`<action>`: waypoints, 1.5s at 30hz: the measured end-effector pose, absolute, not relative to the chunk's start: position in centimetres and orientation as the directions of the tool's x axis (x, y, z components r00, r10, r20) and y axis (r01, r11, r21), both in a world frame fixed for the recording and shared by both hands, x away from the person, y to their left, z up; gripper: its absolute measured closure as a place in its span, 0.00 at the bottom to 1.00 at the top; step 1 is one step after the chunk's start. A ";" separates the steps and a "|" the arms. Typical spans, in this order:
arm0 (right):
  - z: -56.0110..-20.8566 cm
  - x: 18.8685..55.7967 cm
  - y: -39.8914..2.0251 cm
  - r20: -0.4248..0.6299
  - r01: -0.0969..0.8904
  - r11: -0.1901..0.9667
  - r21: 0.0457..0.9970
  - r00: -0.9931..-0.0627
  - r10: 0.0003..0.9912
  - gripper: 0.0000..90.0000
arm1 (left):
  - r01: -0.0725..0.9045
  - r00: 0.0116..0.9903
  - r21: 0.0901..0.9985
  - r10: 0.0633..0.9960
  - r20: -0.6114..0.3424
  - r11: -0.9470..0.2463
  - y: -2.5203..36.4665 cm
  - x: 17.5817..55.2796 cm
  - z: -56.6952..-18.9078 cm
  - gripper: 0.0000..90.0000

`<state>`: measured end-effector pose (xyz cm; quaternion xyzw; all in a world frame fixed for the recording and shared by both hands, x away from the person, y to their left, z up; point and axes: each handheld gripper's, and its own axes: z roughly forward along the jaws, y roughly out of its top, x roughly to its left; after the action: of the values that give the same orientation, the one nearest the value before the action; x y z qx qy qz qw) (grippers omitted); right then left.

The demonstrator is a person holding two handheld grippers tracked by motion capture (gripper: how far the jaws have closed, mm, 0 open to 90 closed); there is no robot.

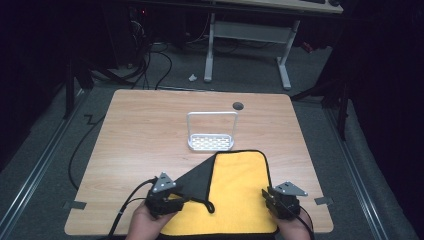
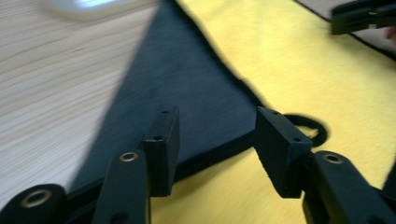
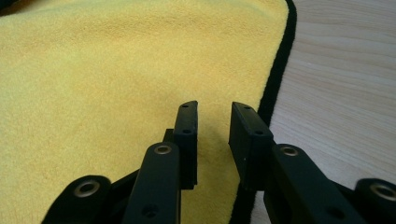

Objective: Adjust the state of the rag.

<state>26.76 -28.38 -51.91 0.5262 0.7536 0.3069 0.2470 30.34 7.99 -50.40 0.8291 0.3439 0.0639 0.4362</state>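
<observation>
So the wooden table [image 1: 145,130] took up most of the high view, and the yellow cloth [image 1: 240,192] with black edging lay on its near half, running off the 6 o'clock edge. I saw its left corner folded over, dark underside [image 1: 197,177] up, forming a triangle that pointed toward 12 o'clock. A black hanging loop [image 1: 209,205] sat on the yellow face just at that folded edge.

At 12 o'clock from the cloth stood a white rack [image 1: 211,131], its base almost touching the cloth's far edge. Beyond it, a small dark grommet hole [image 1: 238,105] sat in the tabletop.

My left gripper [image 1: 172,197] was at 9 o'clock of the cloth, over the folded flap. In the left gripper view [image 2: 215,140] the jaws stood spread, the flap's black edge running between them, pads not pressing on it.

My right gripper [image 1: 272,197] was at 3 o'clock, at the cloth's right border. In the right gripper view [image 3: 212,135] the jaws stood a narrow gap apart above the yellow pile just beside the black edging [image 3: 280,60]; nothing pinched.
</observation>
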 end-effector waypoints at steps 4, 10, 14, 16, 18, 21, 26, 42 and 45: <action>-52.2 26.7 -28.1 -0.060 0.643 0.274 0.715 -0.334 0.941 0.80 | 0.482 0.799 0.749 0.579 -0.163 -0.454 4.8 30.5 -51.0 0.50; -52.4 26.5 -28.3 -0.060 0.646 0.278 0.711 -0.338 0.939 0.80 | 0.440 0.812 0.703 0.583 -0.044 -0.559 1.9 30.3 -52.2 0.63; -52.4 26.4 -28.4 -0.057 0.648 0.276 0.710 -0.338 0.940 0.80 | 0.492 0.789 0.707 0.604 -0.114 -0.508 2.9 31.2 -51.4 0.88; -52.4 26.4 -28.4 -0.062 0.646 0.279 0.710 -0.338 0.939 0.80 | 0.490 0.777 0.729 0.618 -0.117 -0.478 4.0 31.9 -50.5 0.89; -52.4 26.3 -28.5 -0.063 0.647 0.277 0.710 -0.334 0.940 0.80 | 0.515 0.739 0.759 0.655 -0.156 -0.400 6.4 33.5 -49.2 0.89; -52.4 26.2 -28.7 -0.057 0.652 0.271 0.709 -0.330 0.942 0.80 | 0.552 0.670 0.776 0.717 -0.193 -0.307 9.8 36.3 -48.0 0.87; -52.4 26.0 -28.9 -0.057 0.651 0.274 0.708 -0.334 0.941 0.80 | 0.632 0.528 0.742 0.825 -0.201 -0.224 14.7 41.7 -48.4 0.72; -50.2 25.2 -25.9 -0.059 0.559 0.295 0.775 -0.402 0.914 0.73 | 0.674 0.494 0.720 0.825 -0.274 -0.164 14.9 43.0 -52.1 0.49; -49.4 25.2 -23.8 -0.072 0.524 0.334 0.783 -0.458 0.886 0.72 | 0.671 0.485 0.719 0.839 -0.245 -0.179 14.2 43.1 -52.7 0.48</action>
<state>25.17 -23.79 -49.43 0.4544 0.7762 0.3554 0.2545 43.15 14.23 -52.67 0.7606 0.4966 0.1037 0.4051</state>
